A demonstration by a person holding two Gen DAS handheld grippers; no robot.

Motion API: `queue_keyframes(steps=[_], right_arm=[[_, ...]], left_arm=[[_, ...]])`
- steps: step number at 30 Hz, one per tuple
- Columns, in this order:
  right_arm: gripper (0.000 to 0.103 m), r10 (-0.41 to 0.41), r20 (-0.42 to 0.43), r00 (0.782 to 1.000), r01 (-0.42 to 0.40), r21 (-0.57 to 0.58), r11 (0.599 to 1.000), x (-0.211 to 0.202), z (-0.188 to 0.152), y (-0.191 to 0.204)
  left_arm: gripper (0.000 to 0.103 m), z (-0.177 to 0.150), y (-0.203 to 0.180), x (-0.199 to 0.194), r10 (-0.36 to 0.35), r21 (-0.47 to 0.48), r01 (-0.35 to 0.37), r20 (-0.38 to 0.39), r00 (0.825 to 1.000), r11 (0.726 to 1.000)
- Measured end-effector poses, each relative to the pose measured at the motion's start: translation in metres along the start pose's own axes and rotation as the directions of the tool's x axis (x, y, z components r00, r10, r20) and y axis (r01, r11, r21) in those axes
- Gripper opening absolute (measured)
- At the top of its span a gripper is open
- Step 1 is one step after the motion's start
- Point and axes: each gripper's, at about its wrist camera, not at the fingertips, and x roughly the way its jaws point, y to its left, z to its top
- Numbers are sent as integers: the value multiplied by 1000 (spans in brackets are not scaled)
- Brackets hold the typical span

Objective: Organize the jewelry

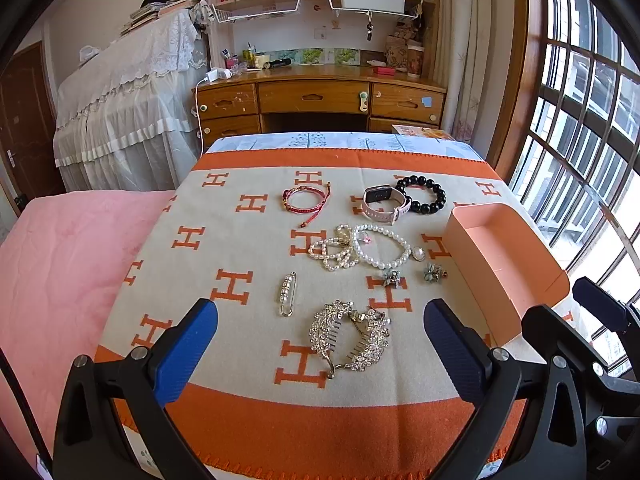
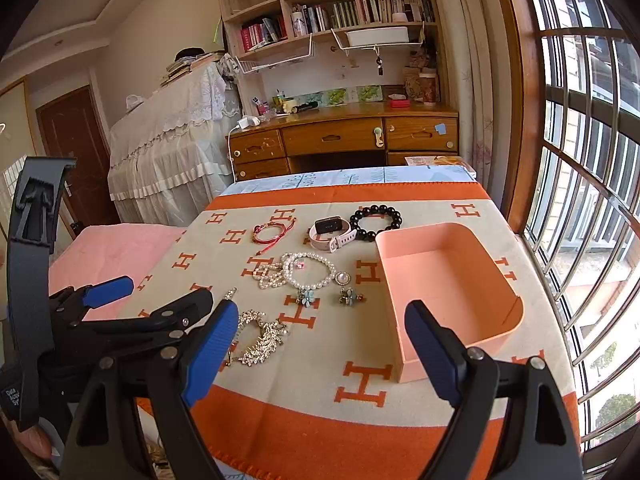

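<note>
Jewelry lies on an orange-and-cream H-patterned cloth (image 1: 240,248): a rhinestone hair comb (image 1: 350,336), a pearl pin (image 1: 287,294), pearl strands (image 1: 360,248), two flower clips (image 1: 434,272), a red cord bracelet (image 1: 306,200), a pink watch (image 1: 386,202) and a black bead bracelet (image 1: 422,194). An empty pink box (image 1: 504,264) stands at the right, also in the right wrist view (image 2: 444,292). My left gripper (image 1: 320,344) is open around the comb's near side, above it. My right gripper (image 2: 320,344) is open and empty, just left of the box's near corner.
A pink bed cover (image 1: 60,264) lies left of the table. A wooden desk (image 1: 320,100) and bookshelves stand behind. A barred window (image 1: 580,140) runs along the right. The left gripper's body (image 2: 120,320) shows at the left of the right wrist view.
</note>
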Motion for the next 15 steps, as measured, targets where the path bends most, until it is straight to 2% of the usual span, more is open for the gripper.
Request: queue_keyframes(steps=[15], right_arm=[[87, 0, -5, 1000, 0, 14, 1000, 4, -7, 2]], left_arm=[[102, -5, -2, 0, -7, 10, 7, -18, 1000, 1000]])
